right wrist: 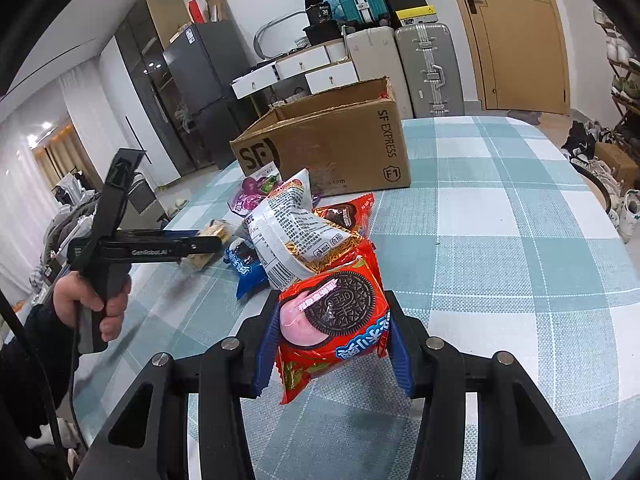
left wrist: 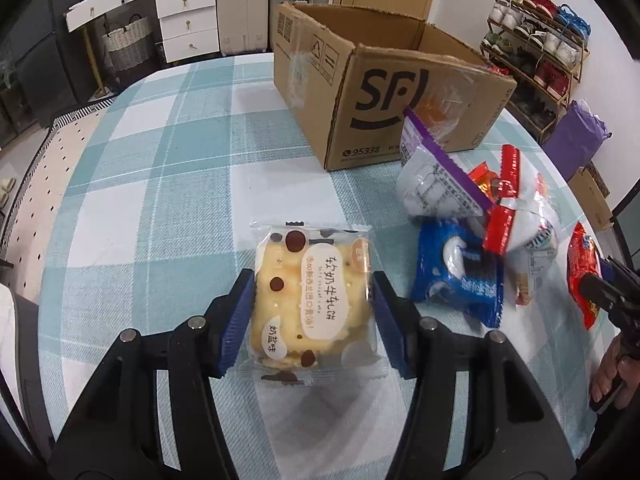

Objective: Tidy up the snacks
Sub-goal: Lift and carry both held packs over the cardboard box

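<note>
My left gripper (left wrist: 314,280) is shut on a clear packet of yellow crackers (left wrist: 316,296), its blue pads pressing on both sides, low over the checked tablecloth (left wrist: 160,180). In the right wrist view, the left gripper (right wrist: 204,244) shows at the left with the cracker packet (right wrist: 210,236). My right gripper (right wrist: 333,308) is shut on a red Oreo packet (right wrist: 332,320), held off the cloth. An open cardboard box (left wrist: 360,92) (right wrist: 332,144) stands behind a pile of snacks: a blue packet (left wrist: 460,272), a white packet with a purple edge (left wrist: 436,180) and a white noodle packet (right wrist: 296,232).
The table's edge curves round on the left and right. A shoe rack (left wrist: 536,48) and a purple bag (left wrist: 576,136) stand beyond the right side. White drawers (left wrist: 180,12) and suitcases (right wrist: 424,68) are behind the table. A person's hand (right wrist: 88,304) grips the left gripper's handle.
</note>
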`<state>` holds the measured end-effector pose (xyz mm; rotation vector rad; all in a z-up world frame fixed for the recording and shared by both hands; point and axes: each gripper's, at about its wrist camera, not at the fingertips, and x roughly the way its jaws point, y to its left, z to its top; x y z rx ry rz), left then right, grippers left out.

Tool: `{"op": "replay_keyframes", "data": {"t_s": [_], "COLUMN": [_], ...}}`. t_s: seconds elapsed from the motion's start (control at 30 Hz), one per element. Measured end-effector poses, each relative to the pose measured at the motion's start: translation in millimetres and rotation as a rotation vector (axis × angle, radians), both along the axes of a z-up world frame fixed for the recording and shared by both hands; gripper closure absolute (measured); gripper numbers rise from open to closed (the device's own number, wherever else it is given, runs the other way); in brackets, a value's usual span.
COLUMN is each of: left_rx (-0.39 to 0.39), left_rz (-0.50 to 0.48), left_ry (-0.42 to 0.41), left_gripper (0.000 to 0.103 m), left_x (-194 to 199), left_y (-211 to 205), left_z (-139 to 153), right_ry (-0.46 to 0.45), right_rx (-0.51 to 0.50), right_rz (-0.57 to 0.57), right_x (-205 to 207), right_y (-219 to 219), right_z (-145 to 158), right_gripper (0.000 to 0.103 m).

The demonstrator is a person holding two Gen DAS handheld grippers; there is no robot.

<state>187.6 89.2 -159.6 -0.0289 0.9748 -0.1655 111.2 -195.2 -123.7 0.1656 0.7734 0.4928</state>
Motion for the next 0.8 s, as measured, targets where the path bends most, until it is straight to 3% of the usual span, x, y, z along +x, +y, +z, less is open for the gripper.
{"op": "replay_keyframes", "data": {"t_s": [0.3,0.5,0.8], "left_rx": [-0.029,-0.092,-0.192], "left_rz": [0.024,0.066,0.040], "left_ry": [-0.086,-0.083,-0.121], "left_gripper": [0.048,0.048,0.048], "left_x": [-63.8,-100.4,-145.5], "left_y": [3.5,6.1,-2.1], "left_z": [36.6,58.0,74.2], "right_ry": [-0.066,-0.088,-0.096], "right_rx": [-0.024,0.040,0.123], "right_rz": [-0.011,0.046,0.093], "right_x": [-13.9,-33.3,-64.4], "right_y": [5.2,20.1,30.3], "right_z": [10.1,32.6,66.5], "right_gripper": [0.055,0.055,0.055]}}
